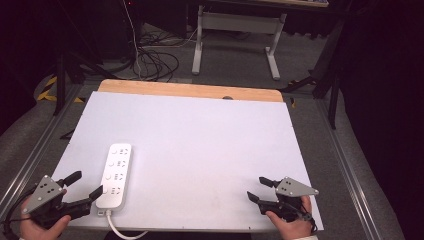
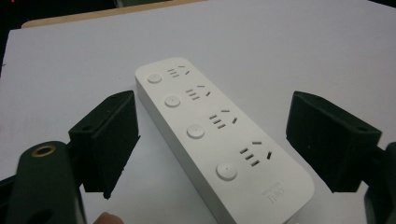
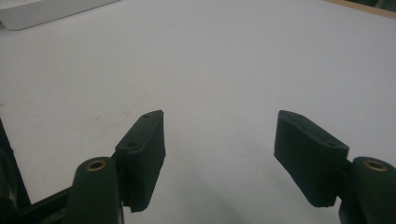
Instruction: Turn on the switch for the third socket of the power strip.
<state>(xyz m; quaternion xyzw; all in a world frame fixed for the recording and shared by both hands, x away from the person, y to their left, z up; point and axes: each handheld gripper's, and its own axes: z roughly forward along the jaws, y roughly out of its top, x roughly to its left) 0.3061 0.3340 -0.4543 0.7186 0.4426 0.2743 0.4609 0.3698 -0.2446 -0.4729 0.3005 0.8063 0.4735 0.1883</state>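
Left gripper (image 1: 82, 186): jaws spread wide, holding nothing.
Power strip (image 1: 116, 175): lay just ahead of that claw, its cord end between the jaws, not touched; long axis ran away from it, toward the far edge.
Right gripper (image 1: 259, 190): gaped empty, the strip well off to its left.
Nearer hand: the left, plainly.
Room: bare white table (image 1: 200, 140) ahead of both claws; near edge just behind them.

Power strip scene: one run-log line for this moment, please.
power strip: flat on table, untouched | left gripper: open, beside strip | right gripper: open, over bare table
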